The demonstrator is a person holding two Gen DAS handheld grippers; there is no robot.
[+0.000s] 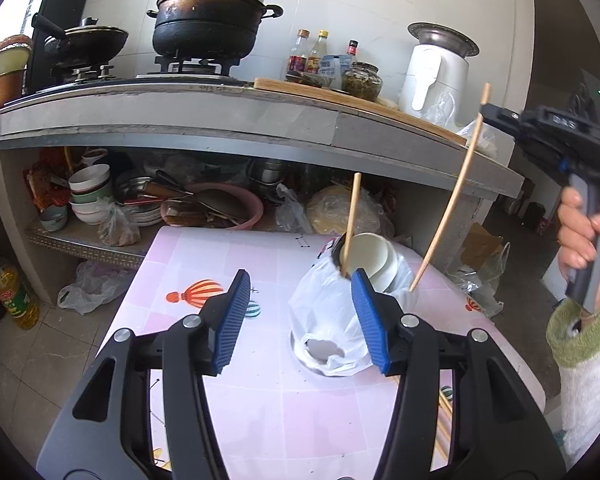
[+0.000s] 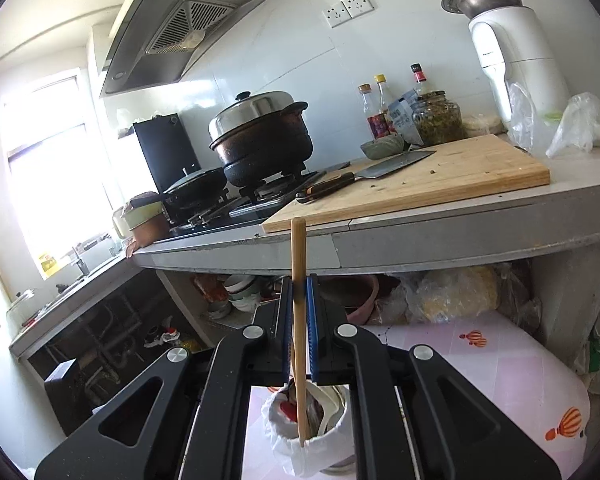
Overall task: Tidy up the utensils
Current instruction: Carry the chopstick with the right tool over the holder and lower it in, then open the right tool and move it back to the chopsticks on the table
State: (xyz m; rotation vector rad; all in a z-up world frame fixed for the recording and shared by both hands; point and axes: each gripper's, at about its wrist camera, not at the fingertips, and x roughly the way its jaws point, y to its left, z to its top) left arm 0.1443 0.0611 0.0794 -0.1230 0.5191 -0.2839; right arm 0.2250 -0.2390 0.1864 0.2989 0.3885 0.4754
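Right hand-held gripper carries one chopstick above the holder; left hangs empty.

My right hand-held gripper (image 2: 299, 300) is clenched on a chopstick (image 2: 299, 320), gripping near its thick upper end, the thin tip hanging just over the bag-lined holder (image 1: 332, 320) on the pink worktop (image 1: 260, 400). My left hand-held gripper (image 1: 296, 316) is released, jaws apart, nothing between the pads. Another chopstick (image 1: 351, 224) already stands in the holder beside white spoons (image 1: 370, 260); more chopsticks (image 1: 444, 412) lie on the worktop. I judge the stick light, stiff, smooth, prone to swivelling; a grip nearer mid-length would steady it.
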